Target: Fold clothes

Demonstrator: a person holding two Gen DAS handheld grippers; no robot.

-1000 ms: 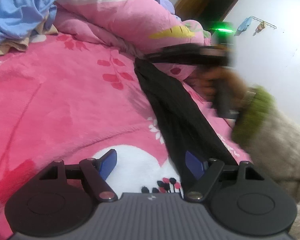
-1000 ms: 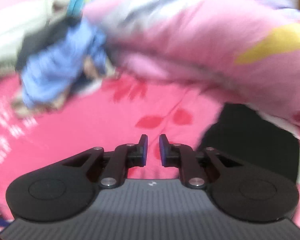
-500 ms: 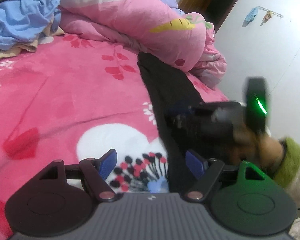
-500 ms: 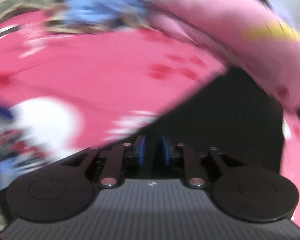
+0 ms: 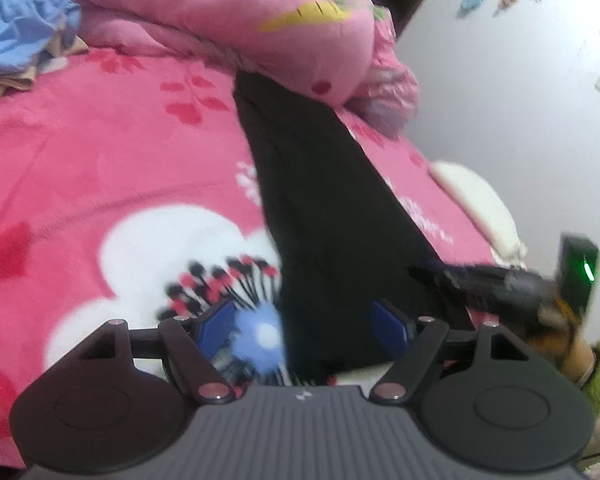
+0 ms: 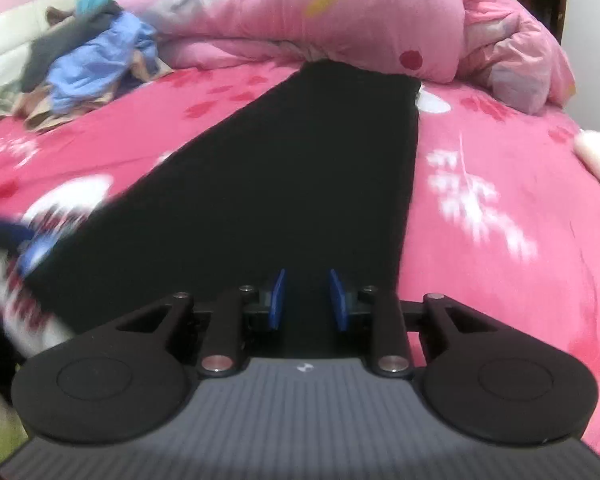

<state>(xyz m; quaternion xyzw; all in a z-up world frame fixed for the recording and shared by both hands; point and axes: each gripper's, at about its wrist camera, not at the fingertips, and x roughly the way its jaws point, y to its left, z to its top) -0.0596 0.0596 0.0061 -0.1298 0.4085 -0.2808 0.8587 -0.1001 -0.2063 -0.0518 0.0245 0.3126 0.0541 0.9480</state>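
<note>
One black garment (image 6: 300,168) lies lengthwise toward the quilt (image 6: 340,12) on the bed (image 6: 500,200), both tongs, left (image 5: 306,326) and right (image 6: 305,300), open and empty.

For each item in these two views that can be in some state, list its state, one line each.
Black garment: laid out long and flat, far end under the quilt.
Pink quilt: bunched up.
Clothes pile: crumpled, unfolded.
Left gripper: fingers wide open.
Right gripper: fingers partly open, holding nothing.

Long black garment (image 6: 284,184): far end hidden under puffy pink quilt (image 6: 340,12); near end behind gripper body. Right gripper (image 5: 420,274) motion-blurred.
</note>
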